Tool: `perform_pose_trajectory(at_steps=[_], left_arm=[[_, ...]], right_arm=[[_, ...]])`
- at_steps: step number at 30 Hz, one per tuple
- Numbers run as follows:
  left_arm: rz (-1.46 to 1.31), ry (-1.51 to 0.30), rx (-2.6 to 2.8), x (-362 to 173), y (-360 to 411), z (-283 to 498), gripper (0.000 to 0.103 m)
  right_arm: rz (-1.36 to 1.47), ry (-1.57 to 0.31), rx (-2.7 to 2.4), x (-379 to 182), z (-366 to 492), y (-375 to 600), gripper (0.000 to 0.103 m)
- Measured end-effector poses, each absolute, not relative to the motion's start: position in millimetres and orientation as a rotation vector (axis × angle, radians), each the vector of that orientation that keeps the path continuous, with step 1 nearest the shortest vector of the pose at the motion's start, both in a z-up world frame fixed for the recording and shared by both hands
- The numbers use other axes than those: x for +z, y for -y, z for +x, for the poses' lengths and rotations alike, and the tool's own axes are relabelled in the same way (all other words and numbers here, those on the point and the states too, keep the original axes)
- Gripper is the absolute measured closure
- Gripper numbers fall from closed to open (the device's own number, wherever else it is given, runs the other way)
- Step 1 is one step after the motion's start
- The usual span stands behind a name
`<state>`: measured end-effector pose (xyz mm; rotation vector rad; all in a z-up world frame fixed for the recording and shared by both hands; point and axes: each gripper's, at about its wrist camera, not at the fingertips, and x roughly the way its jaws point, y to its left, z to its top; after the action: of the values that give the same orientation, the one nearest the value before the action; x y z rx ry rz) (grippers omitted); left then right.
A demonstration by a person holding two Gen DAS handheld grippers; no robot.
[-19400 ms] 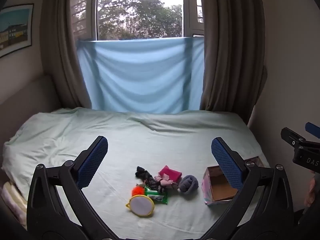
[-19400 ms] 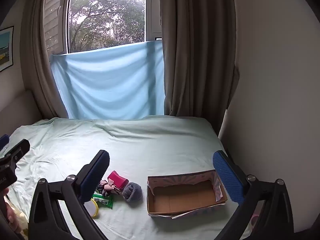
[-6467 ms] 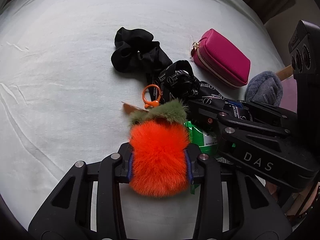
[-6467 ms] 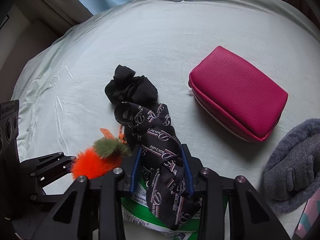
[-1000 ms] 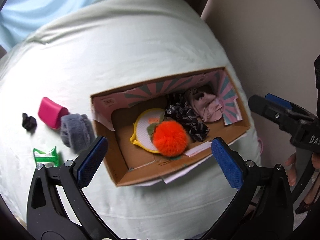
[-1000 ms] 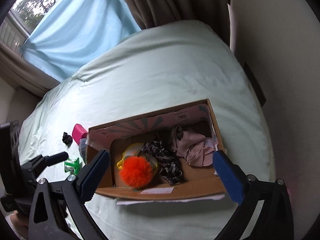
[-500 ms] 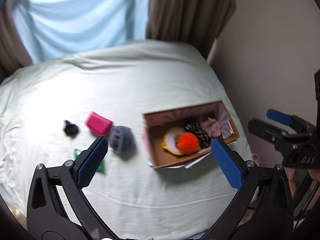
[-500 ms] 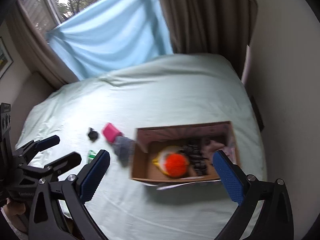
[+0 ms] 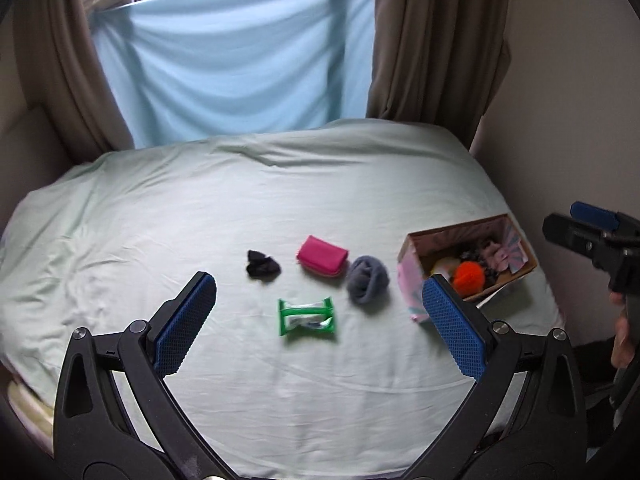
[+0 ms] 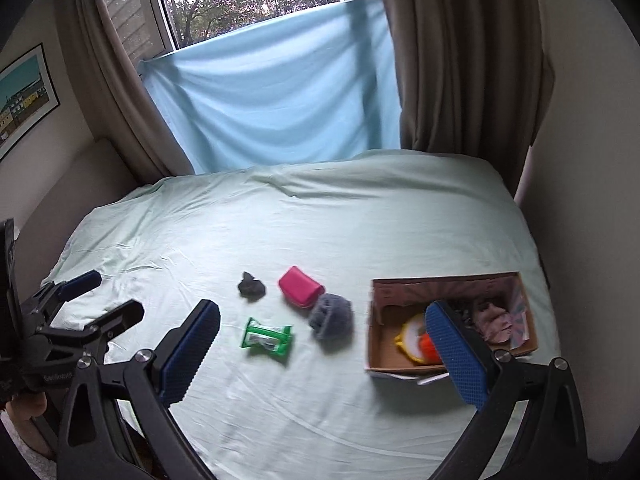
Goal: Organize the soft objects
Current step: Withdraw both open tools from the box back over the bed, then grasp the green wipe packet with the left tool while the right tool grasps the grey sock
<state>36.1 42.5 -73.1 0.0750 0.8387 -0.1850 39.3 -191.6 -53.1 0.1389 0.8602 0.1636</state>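
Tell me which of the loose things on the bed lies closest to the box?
The grey woolly bundle. It sits just beside the cardboard box; the pink pouch, green packet and black cloth lie farther away.

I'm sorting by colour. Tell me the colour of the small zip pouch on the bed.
Bright pink pouch; the left wrist view shows it best.

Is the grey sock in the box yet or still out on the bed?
Out. The grey sock lies on the bed beside the box, next to the pink pouch.
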Motion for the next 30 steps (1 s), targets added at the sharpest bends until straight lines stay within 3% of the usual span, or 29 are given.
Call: perform_pose_trajectory(at_steps=[12, 30], left_arm=[[0.186, -0.937, -0.334, -137.3, -91.6, 77.8, 0.0], [0.444, -1.049, -0.589, -356.8, -42.5, 159.5, 0.0]], right_arm=[[0.174, -0.916, 0.1, -97.7, 69.8, 133.1, 0.001], [0.188, -1.005, 0.022, -296.5, 161.7, 118.7, 0.001]])
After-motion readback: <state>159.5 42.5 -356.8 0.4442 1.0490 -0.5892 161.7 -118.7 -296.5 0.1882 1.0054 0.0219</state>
